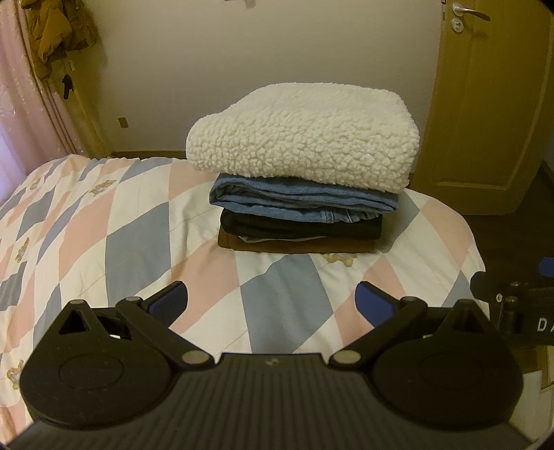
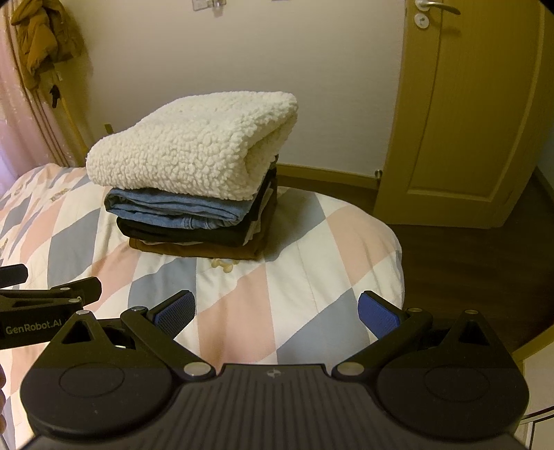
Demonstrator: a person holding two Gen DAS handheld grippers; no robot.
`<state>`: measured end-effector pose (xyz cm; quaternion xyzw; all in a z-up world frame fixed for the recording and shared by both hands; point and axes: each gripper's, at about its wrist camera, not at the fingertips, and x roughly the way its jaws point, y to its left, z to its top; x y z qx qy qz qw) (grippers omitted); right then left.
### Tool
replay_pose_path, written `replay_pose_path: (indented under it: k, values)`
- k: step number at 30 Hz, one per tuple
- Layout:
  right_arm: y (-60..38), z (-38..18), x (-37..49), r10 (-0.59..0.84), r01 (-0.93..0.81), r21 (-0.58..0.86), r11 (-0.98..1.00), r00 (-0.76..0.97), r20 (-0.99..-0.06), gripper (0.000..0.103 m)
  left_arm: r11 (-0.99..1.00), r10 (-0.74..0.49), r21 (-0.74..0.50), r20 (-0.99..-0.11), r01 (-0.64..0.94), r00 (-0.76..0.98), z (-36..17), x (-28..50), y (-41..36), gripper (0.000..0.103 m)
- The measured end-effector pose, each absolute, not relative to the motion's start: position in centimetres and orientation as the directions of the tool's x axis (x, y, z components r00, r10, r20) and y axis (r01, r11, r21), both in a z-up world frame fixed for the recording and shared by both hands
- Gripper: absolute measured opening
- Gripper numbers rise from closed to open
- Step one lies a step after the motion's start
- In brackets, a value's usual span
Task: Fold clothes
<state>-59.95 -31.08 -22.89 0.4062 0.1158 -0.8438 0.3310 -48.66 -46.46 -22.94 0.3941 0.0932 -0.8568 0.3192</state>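
Left tongs (image 1: 271, 299) and right tongs (image 2: 276, 309) gape wide, empty, above the diamond-patterned quilted bed (image 1: 114, 235).
At twelve o'clock: folded stack topped by white fleece garment (image 1: 304, 138).

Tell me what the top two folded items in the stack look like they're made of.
The white top piece looks like sherpa-type fleece: nubbly, curly pile, matte. The blue piece beneath it looks like denim: faded mid-blue weave with a stitched seam showing at its folded edge. Fibre content can't be told from the look alone.

A bed (image 1: 104, 221) with a pink, grey and white checked quilt stands against a pale wall (image 1: 242, 52). A yellowish door (image 2: 467, 121) is on the right, above dark wooden floor (image 2: 467, 249). A brown jacket (image 1: 55, 31) hangs beside pink curtains (image 1: 20, 114) on the left.
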Motion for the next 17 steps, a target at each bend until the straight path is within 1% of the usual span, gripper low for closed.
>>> replay_pose_path:
  k: [13, 17]
  values:
    - [-31.8, -22.9, -60.7, -0.479, 0.667, 0.084, -0.741, -0.436, -0.762, 0.103, -0.76, -0.488, 0.087, -0.731, 0.644, -0.477, -22.5, -49.0, -47.1, 0.102]
    - [-31.7, -22.4, -61.0, -0.49, 0.671, 0.091, -0.735, -0.435, -0.756, 0.103, -0.757, -0.504, 0.079, -0.703, 0.649, -0.502, -21.5, -48.9, -46.7, 0.102]
